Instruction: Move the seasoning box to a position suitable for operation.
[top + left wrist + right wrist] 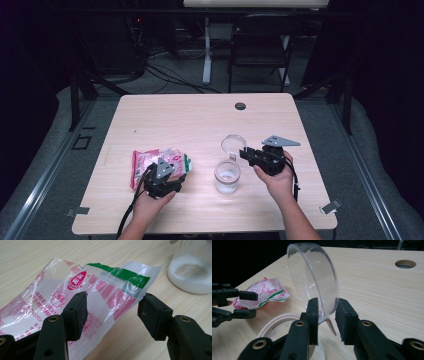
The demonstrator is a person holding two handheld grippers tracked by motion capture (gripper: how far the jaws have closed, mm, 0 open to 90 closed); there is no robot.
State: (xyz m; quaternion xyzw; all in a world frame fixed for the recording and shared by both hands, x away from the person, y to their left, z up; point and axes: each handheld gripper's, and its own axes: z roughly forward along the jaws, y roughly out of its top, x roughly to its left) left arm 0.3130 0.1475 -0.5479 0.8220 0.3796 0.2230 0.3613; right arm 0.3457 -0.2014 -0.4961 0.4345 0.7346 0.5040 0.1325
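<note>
Gripping the clear round lid by its rim, my right gripper holds it tilted on edge above the bench, its 2 jaws pinched on the wall of the lid. Just below it stands the open glass jar with white powder in the bottom, toward the near edge of the bench, right of the middle. My left gripper is spread wide over the plastic bag, a clear pouch printed in red with a green band at one end; 1 jaw lies over the film, the other stands clear of it past the bag's edge, so nothing is clamped. The bag lies near the left near corner of the bench, well apart from the jar, with white powder showing inside it.
</note>
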